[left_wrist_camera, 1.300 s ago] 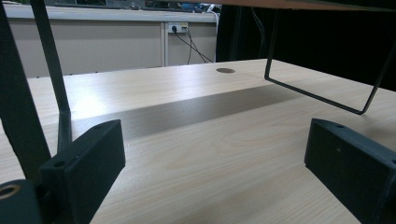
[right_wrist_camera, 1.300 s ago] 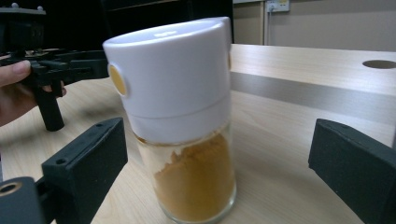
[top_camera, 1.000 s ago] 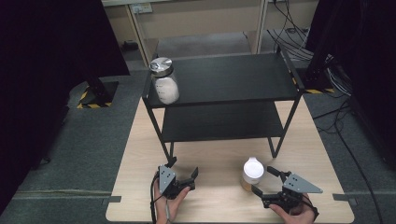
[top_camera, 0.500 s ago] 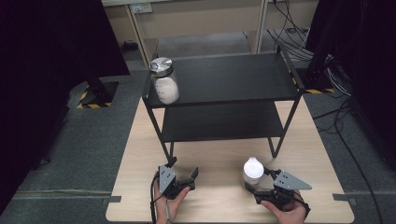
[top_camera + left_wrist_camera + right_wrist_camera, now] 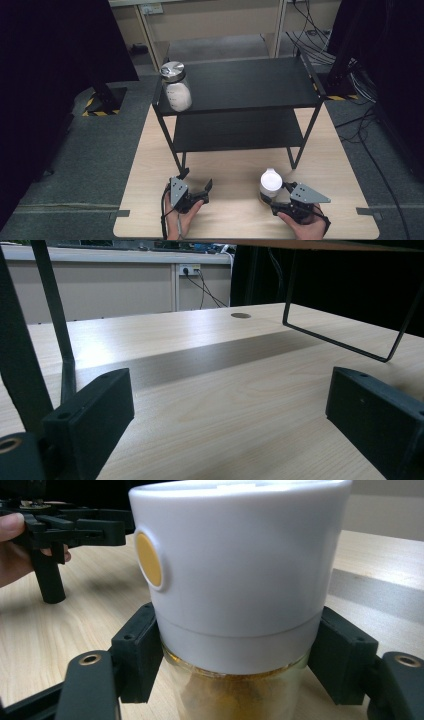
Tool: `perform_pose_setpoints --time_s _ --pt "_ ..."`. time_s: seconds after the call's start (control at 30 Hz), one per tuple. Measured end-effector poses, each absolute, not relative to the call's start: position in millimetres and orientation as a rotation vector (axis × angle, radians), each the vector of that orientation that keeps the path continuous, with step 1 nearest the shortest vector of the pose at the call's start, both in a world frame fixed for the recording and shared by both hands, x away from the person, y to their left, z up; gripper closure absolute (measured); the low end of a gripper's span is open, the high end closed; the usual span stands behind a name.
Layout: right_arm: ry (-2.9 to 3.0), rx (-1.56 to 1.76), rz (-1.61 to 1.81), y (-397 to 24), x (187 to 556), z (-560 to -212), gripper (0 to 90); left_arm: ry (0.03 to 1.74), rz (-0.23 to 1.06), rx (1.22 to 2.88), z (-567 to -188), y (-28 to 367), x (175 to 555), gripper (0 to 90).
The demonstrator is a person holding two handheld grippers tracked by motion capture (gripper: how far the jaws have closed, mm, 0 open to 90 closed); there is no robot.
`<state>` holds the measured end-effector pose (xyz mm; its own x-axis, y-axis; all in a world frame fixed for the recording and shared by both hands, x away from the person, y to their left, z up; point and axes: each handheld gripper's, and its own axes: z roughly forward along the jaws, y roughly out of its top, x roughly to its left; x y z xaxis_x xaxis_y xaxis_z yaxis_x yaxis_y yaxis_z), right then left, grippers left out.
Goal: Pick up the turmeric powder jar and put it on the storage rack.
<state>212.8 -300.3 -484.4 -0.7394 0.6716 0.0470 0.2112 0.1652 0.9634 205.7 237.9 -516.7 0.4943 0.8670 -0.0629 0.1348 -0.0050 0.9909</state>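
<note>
A small jar (image 5: 270, 182) with a tall white lid and yellow-brown contents stands on the wooden table (image 5: 235, 220) at the front right. My right gripper (image 5: 273, 198) has just been closing its jaws and is now shut on the jar's glass body below the lid (image 5: 240, 570), one pad (image 5: 135, 660) on each side. My left gripper (image 5: 196, 181) rests at the front left with its jaws wide open. Between its pads (image 5: 95, 415) lies only bare tabletop. In the right gripper view, the left gripper (image 5: 60, 530) sits beyond the jar at the upper left.
A black two-level metal shelf rack (image 5: 240, 85) stands across the far half of the table. A glass jar with a silver lid and white contents (image 5: 176, 90) sits on its top level at the left corner. Cables lie on the floor at the right.
My right gripper has slid left up to the white-lidded jar and its jaws have come together around it. The left gripper has stayed where it was.
</note>
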Motion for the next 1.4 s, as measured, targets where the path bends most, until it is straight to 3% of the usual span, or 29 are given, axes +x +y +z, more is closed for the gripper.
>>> perform_pose_setpoints --time_s 1.4 --pt "1.820 0.807 1.659 -310 199 -414 30.8 0.921 0.733 1.480 -517 238 205 4.7"
